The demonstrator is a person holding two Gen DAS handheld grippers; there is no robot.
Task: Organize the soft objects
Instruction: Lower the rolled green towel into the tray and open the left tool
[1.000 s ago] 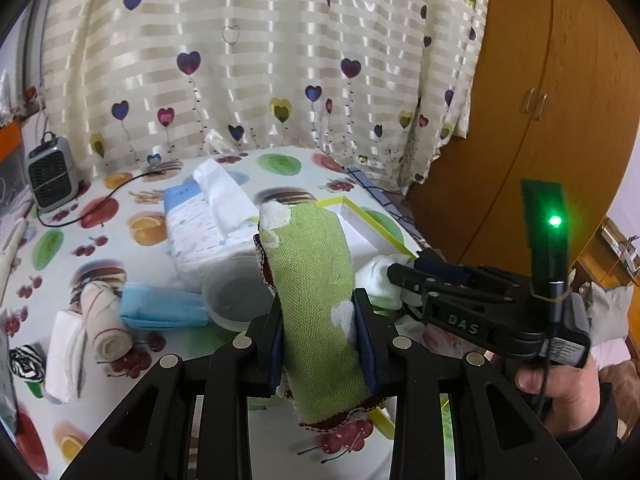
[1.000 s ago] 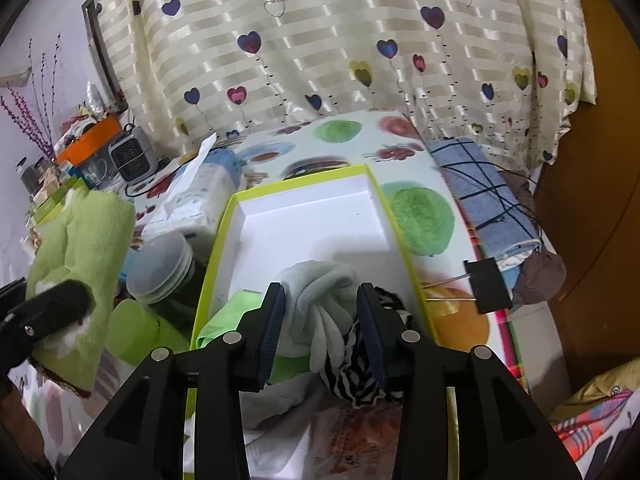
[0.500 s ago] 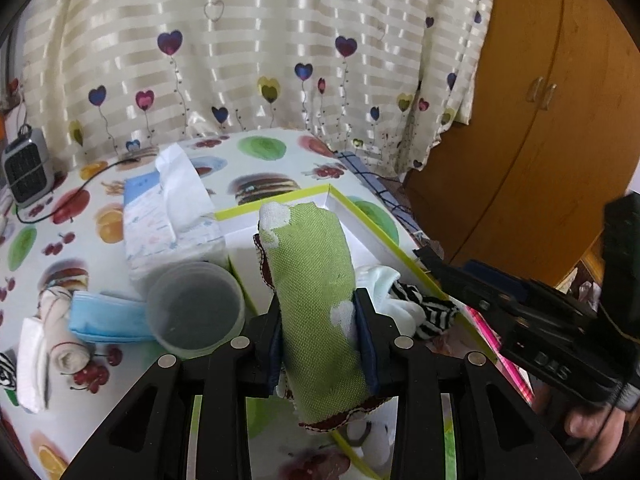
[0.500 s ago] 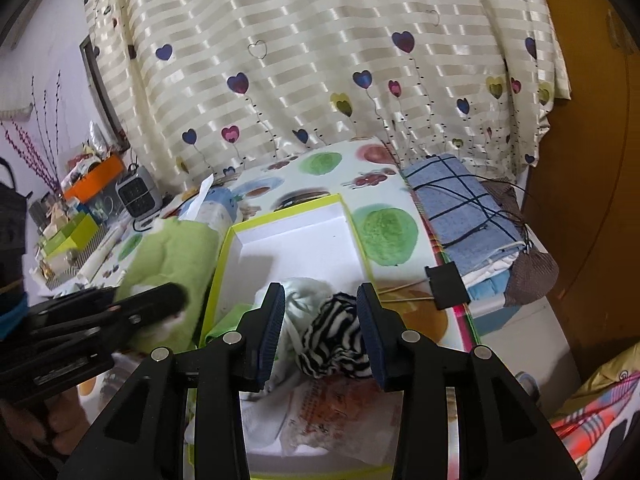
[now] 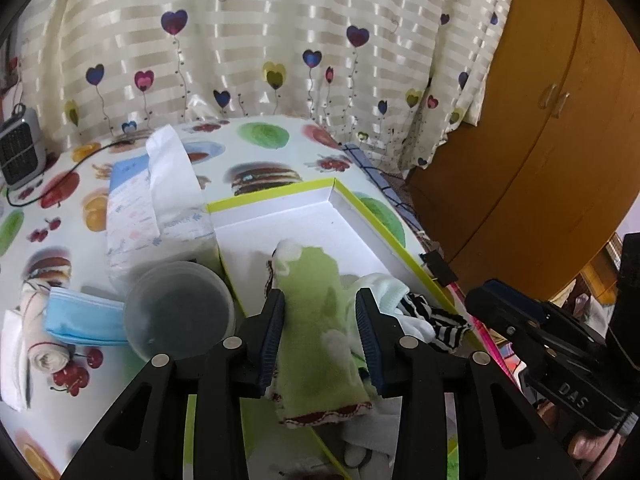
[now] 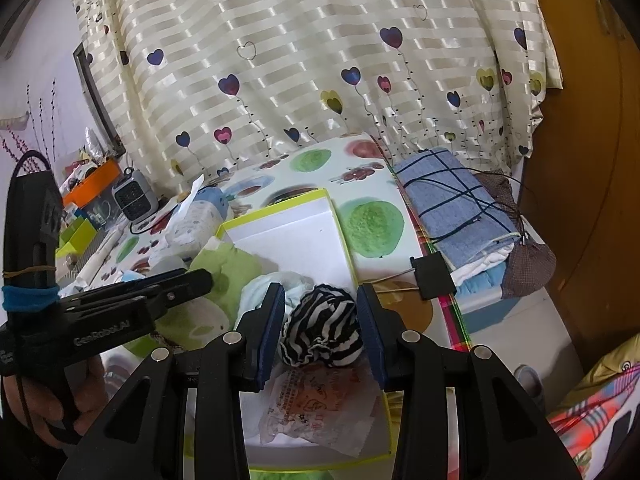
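Left gripper [image 5: 320,330] has just been opening, its jaws now loose around the green cloth [image 5: 316,320], which lies in the white box [image 5: 280,216] on the desk [image 5: 280,152]. Right gripper [image 6: 320,326] straddles the striped sock [image 6: 320,330]; whether its pads press it I cannot tell.

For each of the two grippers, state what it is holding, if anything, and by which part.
The left gripper has just been opening around the green cloth, its pads beside the cloth's middle, no longer pressing. The right gripper straddles the striped sock without gripping it.
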